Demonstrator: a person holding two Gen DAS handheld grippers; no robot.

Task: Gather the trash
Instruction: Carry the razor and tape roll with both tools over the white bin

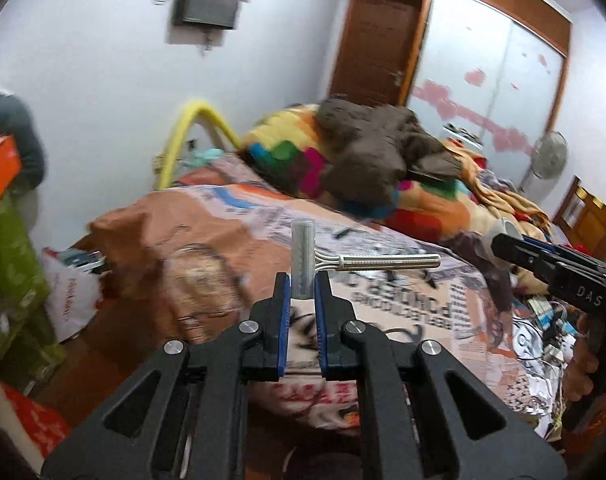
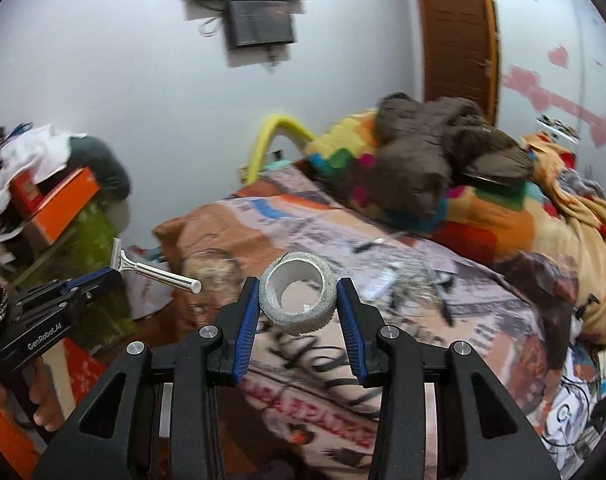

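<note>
Left tongs (image 1: pixel 303 284): closed narrow on the head of a disposable razor (image 1: pixel 303 256); the handle is seen projecting sideways to the right, free of the pads.
Reason for hold (judged): the head is pinched rather than the thin handle, probably because it offers the broader faces.
Right tongs (image 2: pixel 297 300): closed on a used tape roll (image 2: pixel 297 300), held across its outer rim, its hole turned toward the camera.
Position of items: both pieces of trash are held in the air above the foot end of the bed (image 2: pixel 383 320), touching nothing else.
Task state (judged): two items are collected; a drop-off is still required.
Possible receptacle: a white plastic bag (image 1: pixel 69 300) is noted on the floor just beside the bed's left corner; whether it serves as the trash bag cannot be told.
Surroundings: a patchwork blanket (image 1: pixel 287 160) and a brown garment (image 1: pixel 379 148) are heaped near the head of the bed; a green-draped stack with an orange box (image 2: pixel 59 204) stands to the left.
Obstruction (judged): the bed corner lies between the tongs and the bag.
Image quality: motion blur is present.
</note>
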